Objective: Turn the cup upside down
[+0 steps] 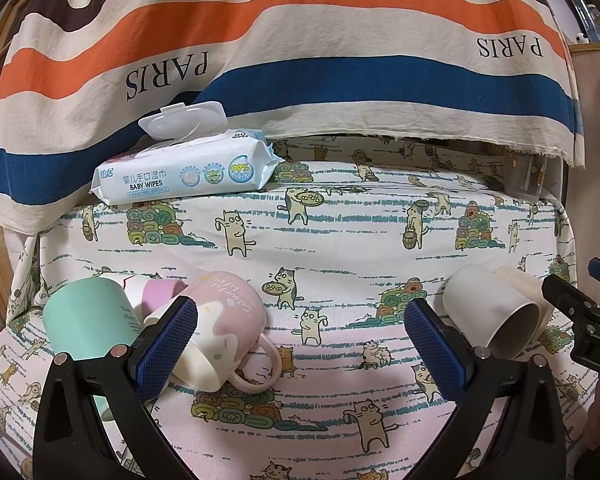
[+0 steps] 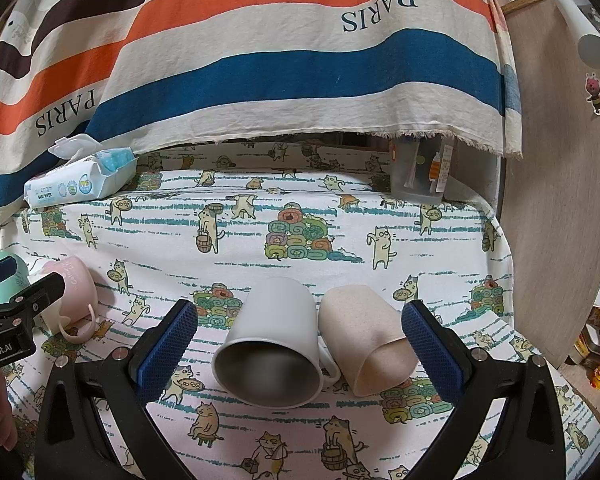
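Observation:
A white mug (image 2: 274, 338) lies on its side on the cat-print cloth, mouth toward the camera, between the open jaws of my right gripper (image 2: 300, 336). A beige cup (image 2: 370, 338) lies on its side against its right. In the left wrist view the white mug (image 1: 496, 316) and beige cup (image 1: 526, 284) lie right of my open, empty left gripper (image 1: 300, 336). A pink mug (image 1: 224, 328) lies on its side just behind the left finger (image 1: 168, 344), handle to the right. A mint cup (image 1: 86, 322) and a small purple cup (image 1: 162, 292) lie beside it.
A baby wipes pack (image 1: 188, 172) with its lid open lies at the back left. A striped PARIS cloth (image 1: 300, 60) hangs behind the table. A clear container (image 2: 420, 176) stands at the back right. A wooden panel (image 2: 560, 200) borders the right side.

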Demonstrator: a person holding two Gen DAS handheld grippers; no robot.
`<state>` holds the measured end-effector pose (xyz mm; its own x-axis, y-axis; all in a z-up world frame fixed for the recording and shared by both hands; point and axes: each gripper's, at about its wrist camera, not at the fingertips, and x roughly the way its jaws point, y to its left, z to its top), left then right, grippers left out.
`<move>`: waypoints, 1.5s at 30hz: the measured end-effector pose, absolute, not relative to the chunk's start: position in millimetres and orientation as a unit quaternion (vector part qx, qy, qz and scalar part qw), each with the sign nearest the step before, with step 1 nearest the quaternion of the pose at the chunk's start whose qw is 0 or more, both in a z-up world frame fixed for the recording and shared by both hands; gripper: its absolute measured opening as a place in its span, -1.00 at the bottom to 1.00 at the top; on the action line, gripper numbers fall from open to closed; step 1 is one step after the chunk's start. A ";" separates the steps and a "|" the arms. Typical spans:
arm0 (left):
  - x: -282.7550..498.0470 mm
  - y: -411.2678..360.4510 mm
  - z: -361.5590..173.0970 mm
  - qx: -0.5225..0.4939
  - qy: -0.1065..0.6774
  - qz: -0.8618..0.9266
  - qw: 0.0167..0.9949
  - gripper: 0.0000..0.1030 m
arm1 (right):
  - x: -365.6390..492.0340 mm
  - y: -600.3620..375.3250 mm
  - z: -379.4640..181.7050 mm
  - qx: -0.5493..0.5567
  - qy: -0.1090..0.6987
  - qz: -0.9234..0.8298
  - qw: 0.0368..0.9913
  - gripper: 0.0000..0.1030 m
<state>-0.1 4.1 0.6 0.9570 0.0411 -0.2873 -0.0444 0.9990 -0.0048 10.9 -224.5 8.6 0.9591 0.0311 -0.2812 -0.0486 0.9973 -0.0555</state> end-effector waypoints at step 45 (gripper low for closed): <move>88.1 -116.8 19.2 -0.043 0.349 -0.136 0.926 0.83 | 47.2 -333.1 18.7 0.154 0.196 -0.028 0.968 0.64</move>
<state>88.1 -116.8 19.2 0.7191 -0.2814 -0.6354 0.2211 0.9595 -0.1746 47.2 -333.1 18.7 0.9215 0.0072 -0.3883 0.1138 0.9509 0.2877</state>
